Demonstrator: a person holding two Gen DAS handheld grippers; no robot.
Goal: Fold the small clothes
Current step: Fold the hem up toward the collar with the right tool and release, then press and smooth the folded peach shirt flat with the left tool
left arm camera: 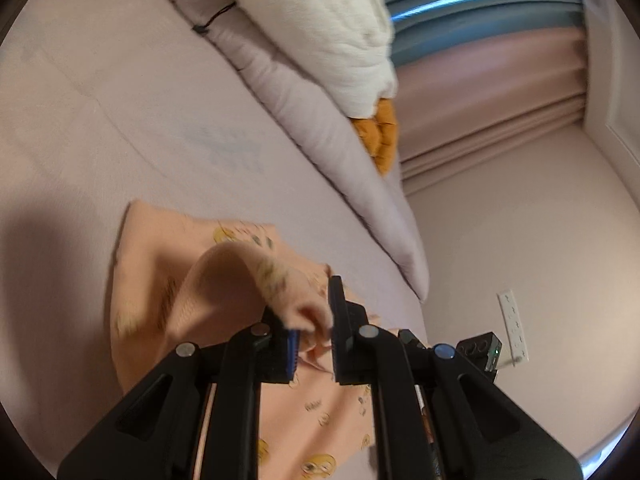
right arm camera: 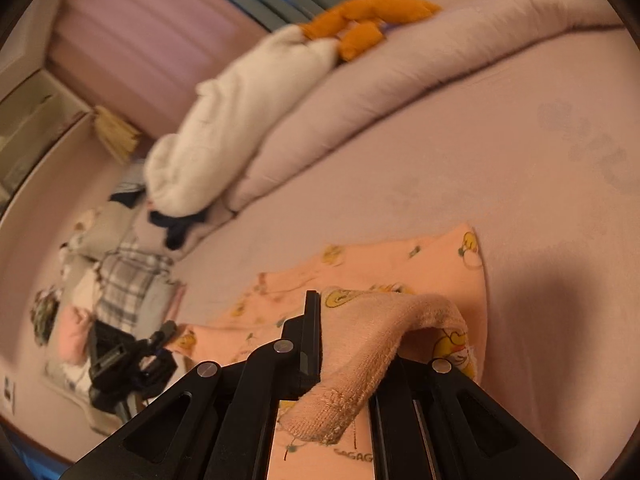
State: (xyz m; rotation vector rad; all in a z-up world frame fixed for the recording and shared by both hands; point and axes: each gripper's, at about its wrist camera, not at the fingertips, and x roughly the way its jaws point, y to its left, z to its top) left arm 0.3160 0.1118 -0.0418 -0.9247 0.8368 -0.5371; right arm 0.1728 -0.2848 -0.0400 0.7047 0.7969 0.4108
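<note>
Mid-fold on a small peach garment (left arm camera: 160, 280) printed with yellow cartoon faces, spread on the pale pink bed sheet (left arm camera: 120, 120). In the left wrist view, left gripper (left arm camera: 312, 336) pinched nearly shut on a bunched edge of the garment, cloth squeezed between the two black fingers (left arm camera: 340, 320) and arching up toward 11 o'clock before dropping back to the sheet. In the right wrist view, right gripper (right arm camera: 348, 344) clamped fully shut on a ribbed cuff or hem (right arm camera: 332, 412), which drapes over the fingers and hangs toward 6 o'clock; rest of the garment (right arm camera: 360, 276) lying flat from 12 to 2 o'clock. Both held edges lifted clear of the sheet, the far part of the cloth flat on it. Frames blurred, in keeping with motion.

Judged step: carrying the near edge over the body of the garment to lay the first fold. Fold not yet set down.

Next move, as a guess: keeping both grips level and evenly spaced so the edge stays straight, lowering the held edge onto the far edge at 12 o'clock, then releasing only once cloth rests on cloth. Risk of a skewed crease if one side lands first.

White plush (left arm camera: 320, 32) with orange feet (left arm camera: 380, 136) and a rolled quilt (right arm camera: 360, 92) at 12 o'clock, well apart from the garment.
</note>
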